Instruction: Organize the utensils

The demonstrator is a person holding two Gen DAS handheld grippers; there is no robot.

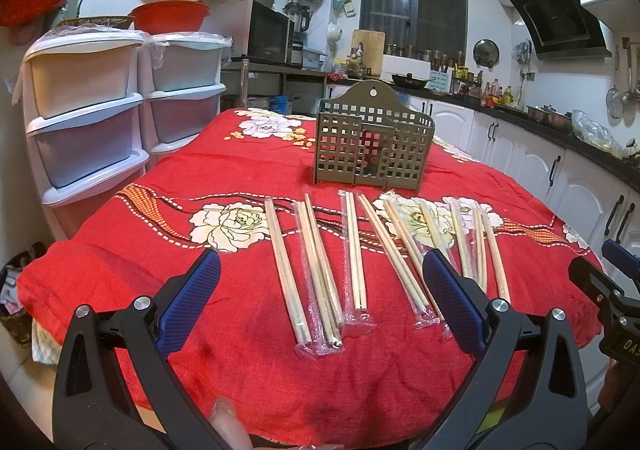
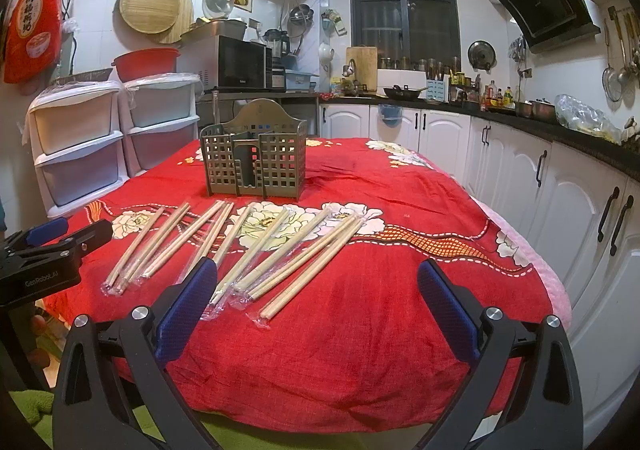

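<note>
Hovering: left gripper point(image 1: 320, 282) is hanging low at the near edge of the table point(image 1: 120, 282), its blue pads standing wide apart with nothing between them.
Right gripper: right gripper point(image 2: 316, 286) is also waiting at the near edge, fingers spread apart and carrying nothing; its dark body is showing at the far right of the left wrist view.
Chopsticks: wooden chopsticks point(image 1: 354, 250) are lying in a loose row across the middle of the frame on the red floral cloth, most pairs sitting in clear plastic sleeves, a few looking bare.
Right view of them: the same chopsticks point(image 2: 248, 250) are fanning out in the centre left of the frame, the nearest sleeve ends lying just beside the left pad.
Holder: grey perforated utensil holder point(image 1: 374, 146) is standing upright beyond the row, above centre; in the right wrist view the holder point(image 2: 256, 158) is sitting upper left of centre, well apart from both grippers.
Holder contents: no chopsticks are showing inside it.
Progress: judging from this, the sorting is only beginning; every pair seems to be waiting for pickup and placing in the holder.
</note>
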